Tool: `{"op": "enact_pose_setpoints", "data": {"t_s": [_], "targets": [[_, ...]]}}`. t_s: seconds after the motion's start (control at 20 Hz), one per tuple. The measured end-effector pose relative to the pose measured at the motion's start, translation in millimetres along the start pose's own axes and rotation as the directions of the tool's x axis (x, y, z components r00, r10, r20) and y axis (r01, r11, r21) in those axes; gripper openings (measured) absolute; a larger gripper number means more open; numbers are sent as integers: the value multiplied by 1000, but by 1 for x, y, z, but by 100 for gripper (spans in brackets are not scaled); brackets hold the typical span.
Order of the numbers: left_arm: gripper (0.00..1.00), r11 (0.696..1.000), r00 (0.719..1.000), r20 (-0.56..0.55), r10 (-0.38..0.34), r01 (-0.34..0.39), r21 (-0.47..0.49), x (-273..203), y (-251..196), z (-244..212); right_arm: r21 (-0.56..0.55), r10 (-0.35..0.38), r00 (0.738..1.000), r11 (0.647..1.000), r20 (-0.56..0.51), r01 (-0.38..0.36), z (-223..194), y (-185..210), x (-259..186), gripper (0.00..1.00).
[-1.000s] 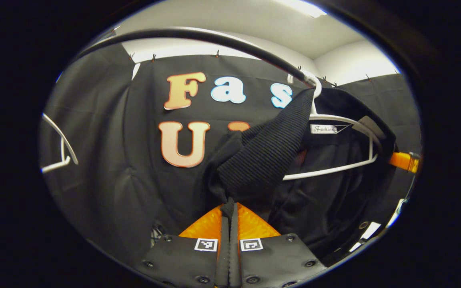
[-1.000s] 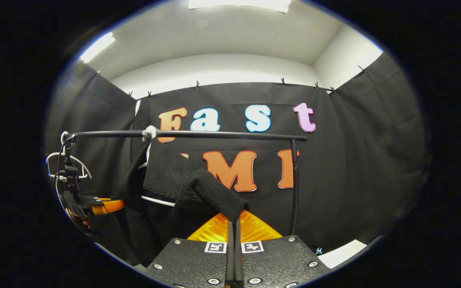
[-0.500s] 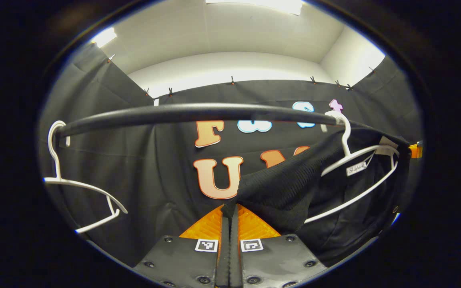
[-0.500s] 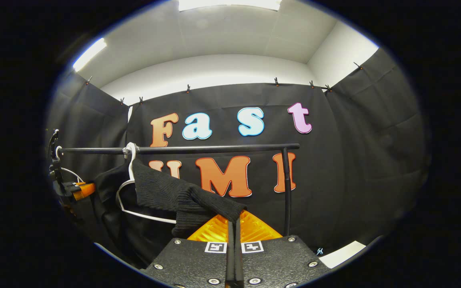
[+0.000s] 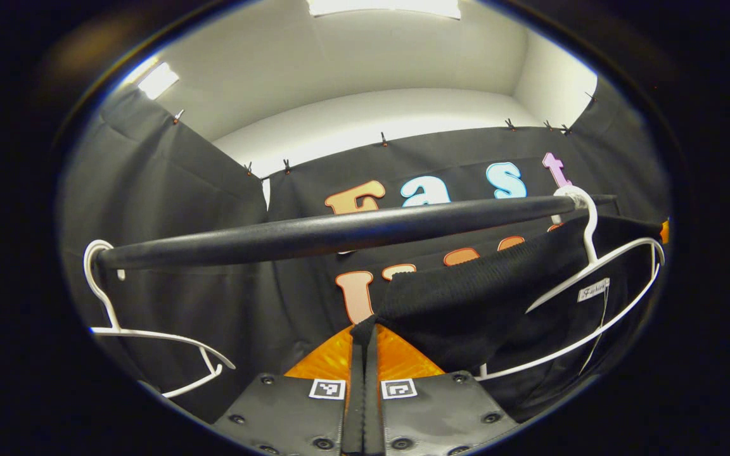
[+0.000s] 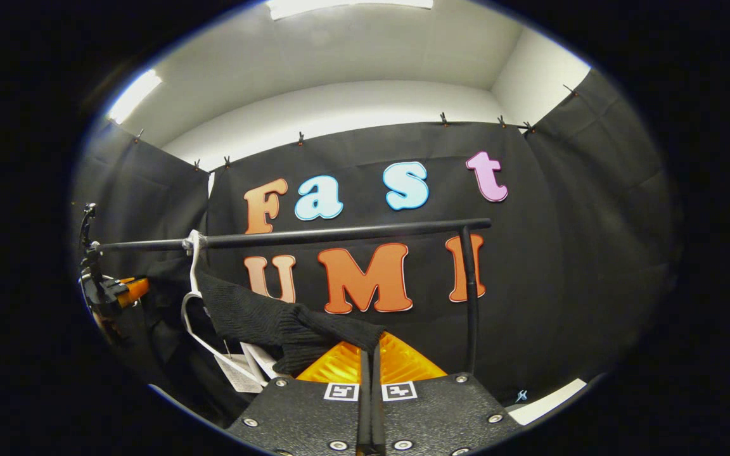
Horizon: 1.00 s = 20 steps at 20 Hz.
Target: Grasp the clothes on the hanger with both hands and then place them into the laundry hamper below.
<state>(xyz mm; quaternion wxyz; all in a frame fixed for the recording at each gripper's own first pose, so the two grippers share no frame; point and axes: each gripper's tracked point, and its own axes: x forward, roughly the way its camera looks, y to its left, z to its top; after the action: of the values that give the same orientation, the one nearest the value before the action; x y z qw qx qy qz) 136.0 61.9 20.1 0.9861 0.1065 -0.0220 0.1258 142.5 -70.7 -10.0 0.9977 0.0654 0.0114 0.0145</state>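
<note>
Booth interior: black cloth walls (image 6: pixel 580 240) clipped below a white upper wall and white ceiling with lit panels (image 5: pixel 384 6). A black metal clothes rail (image 5: pixel 339 231) crosses the left gripper view from centre left to upper right; in the right gripper view it runs across mid-frame on a black upright post (image 6: pixel 469 297). A pale floor patch (image 6: pixel 545 400) shows at lower right there.

The black ribbed knit garment (image 5: pixel 466 304) hangs partly on a white plastic hanger (image 5: pixel 599 278) at the right of the left gripper view, hooked on the rail. A second, bare white hanger (image 5: pixel 149 335) hangs at lower left.

The left tool (image 5: pixel 363 329) has its fingers together, clamped on the garment's edge. The right tool (image 6: pixel 371 345) is likewise clamped on the garment at lower centre.

Compared with half a second ago, the rail sits lower in the left gripper view, the hanger has tilted, and paper tags (image 6: pixel 238 370) have appeared below the garment in the right gripper view.
</note>
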Motion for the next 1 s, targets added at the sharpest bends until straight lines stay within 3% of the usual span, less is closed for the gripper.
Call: {"op": "enact_pose_setpoints", "data": {"t_s": [0.35, 0.8, 1.0], "targets": [[10, 1000, 999, -26, 28, -28, 1, 13, 16, -19, 120, 108, 993, 988, -49, -101, -31, 2, 33, 0], [7, 995, 991, -133, -35, 22, -97, 21, 13, -92, 218, 135, 981, 970, -138, -103, -114, -13, 60, 0], [7, 995, 985, -165, -52, 37, -94, 8, 7, -121, 240, 137, 971, 967, -197, -88, -162, -16, 57, 0]]}}
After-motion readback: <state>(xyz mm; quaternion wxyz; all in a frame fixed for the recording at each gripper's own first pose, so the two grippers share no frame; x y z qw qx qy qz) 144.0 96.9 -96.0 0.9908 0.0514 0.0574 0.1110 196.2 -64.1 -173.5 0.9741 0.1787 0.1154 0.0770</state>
